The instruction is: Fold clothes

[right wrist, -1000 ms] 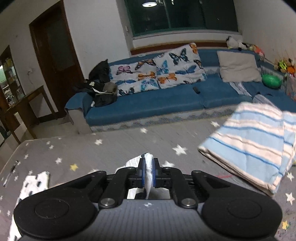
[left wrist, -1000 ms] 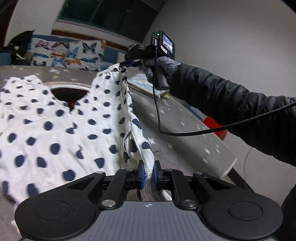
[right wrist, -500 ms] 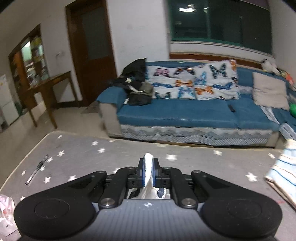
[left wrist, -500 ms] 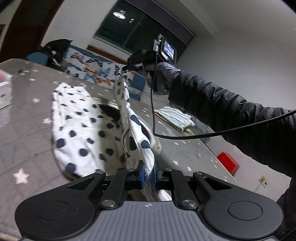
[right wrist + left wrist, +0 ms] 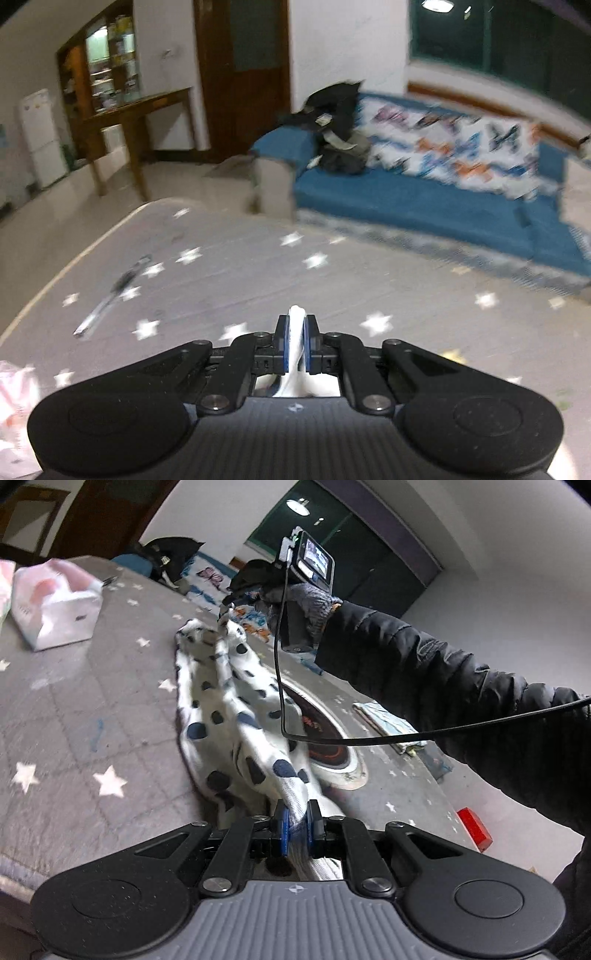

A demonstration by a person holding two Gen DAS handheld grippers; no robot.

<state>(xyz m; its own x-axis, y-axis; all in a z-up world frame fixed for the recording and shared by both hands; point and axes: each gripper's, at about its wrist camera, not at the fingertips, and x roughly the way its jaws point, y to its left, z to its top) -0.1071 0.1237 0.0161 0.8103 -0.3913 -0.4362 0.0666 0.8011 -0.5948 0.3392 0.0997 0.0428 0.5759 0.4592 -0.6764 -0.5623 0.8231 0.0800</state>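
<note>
Polka-dot garment [image 5: 236, 716] now bunched narrower between both tongs (right tongs [image 5: 295, 345] close-up only rightward).

Ahead of me a blue sofa [image 5: 424, 199] with butterfly cushions [image 5: 461, 147] stands against white walls [image 5: 343, 48], under a dark window [image 5: 498, 40]; a wooden door [image 5: 243, 74] and side table [image 5: 136, 114] stand leftward.

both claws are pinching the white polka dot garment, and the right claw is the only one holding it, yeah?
Not quite: both hold it. The left wrist view shows the left claw shut on the polka dot garment, with the right claw pinching its far end. The right wrist view shows white fabric between its pads.
</note>
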